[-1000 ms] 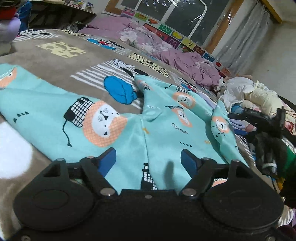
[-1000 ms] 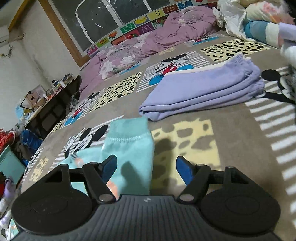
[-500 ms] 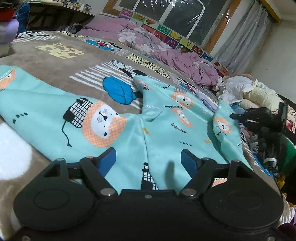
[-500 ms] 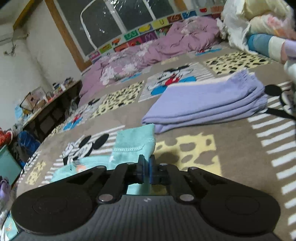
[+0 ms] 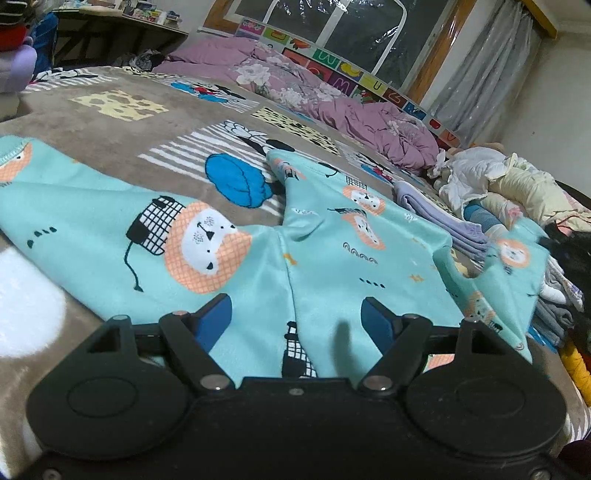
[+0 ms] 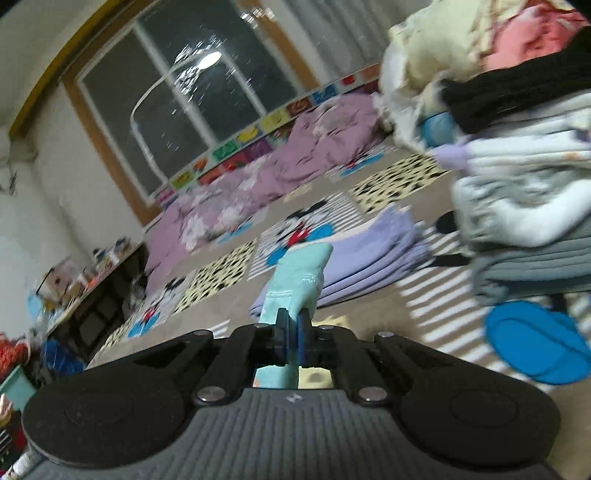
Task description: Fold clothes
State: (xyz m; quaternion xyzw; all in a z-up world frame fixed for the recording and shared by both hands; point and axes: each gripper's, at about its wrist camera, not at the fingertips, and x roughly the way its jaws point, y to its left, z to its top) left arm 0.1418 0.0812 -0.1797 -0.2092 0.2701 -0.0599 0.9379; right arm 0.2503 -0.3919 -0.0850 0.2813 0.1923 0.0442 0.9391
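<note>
Pajamas (image 5: pixel 332 258) cuff pinched in right hand-held gripper (image 6: pixel 291 334), raised; left (image 5: pixel 295 321) open.

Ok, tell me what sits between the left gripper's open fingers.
In the left wrist view, the left gripper stands open over the teal lion-print garment; only that cloth lies between its fingers, spread on the brown blanket.

Brown cartoon-print blanket (image 5: pixel 122 85), covering the whole surface. Crumpled purple floral quilt (image 5: pixel 332 107), far side, below the dark window (image 6: pixel 184 92). Strip of alphabet tiles (image 5: pixel 347 72), along the window's base. Grey curtain (image 5: pixel 480 70), far right. Cluttered wooden desk (image 5: pixel 118 29), far left.
</note>
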